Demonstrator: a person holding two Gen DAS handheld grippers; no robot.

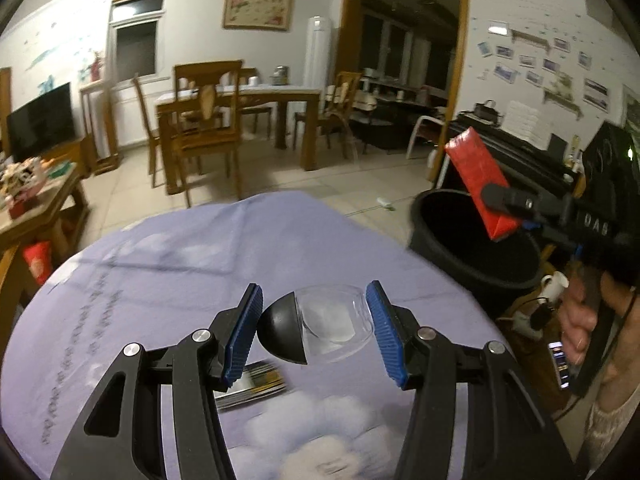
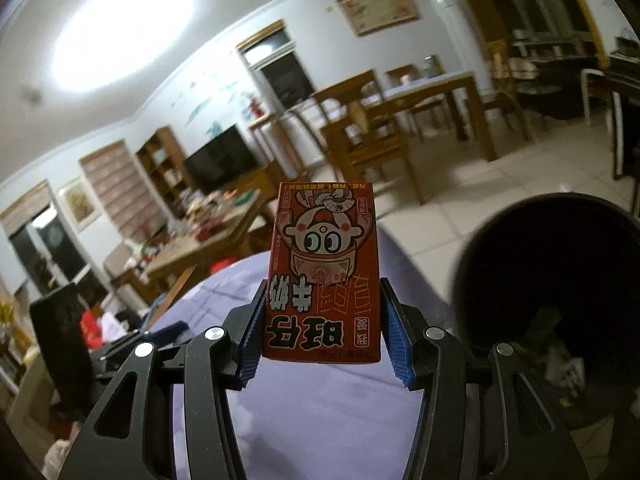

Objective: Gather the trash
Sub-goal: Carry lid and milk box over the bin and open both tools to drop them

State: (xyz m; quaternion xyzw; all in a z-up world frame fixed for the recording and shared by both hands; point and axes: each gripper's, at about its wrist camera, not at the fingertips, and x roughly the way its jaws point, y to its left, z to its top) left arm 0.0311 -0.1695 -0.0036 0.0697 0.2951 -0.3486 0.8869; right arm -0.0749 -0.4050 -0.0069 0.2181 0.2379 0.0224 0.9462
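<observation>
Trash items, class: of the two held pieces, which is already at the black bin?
The red milk carton in the right hand-held gripper; the clear black-capped capsule sits over the table.

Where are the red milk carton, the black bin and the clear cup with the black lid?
red milk carton (image 2: 322,276), right wrist view, printed front face.
black bin (image 1: 476,268), left wrist view, near rim.
clear cup (image 1: 332,320), left wrist view, transparent side wall.

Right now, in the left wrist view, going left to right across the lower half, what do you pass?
Left gripper's left blue pad → black dome lid → clear plastic cup → right blue pad → black trash bin → red milk carton held over it → person's hand.
</observation>
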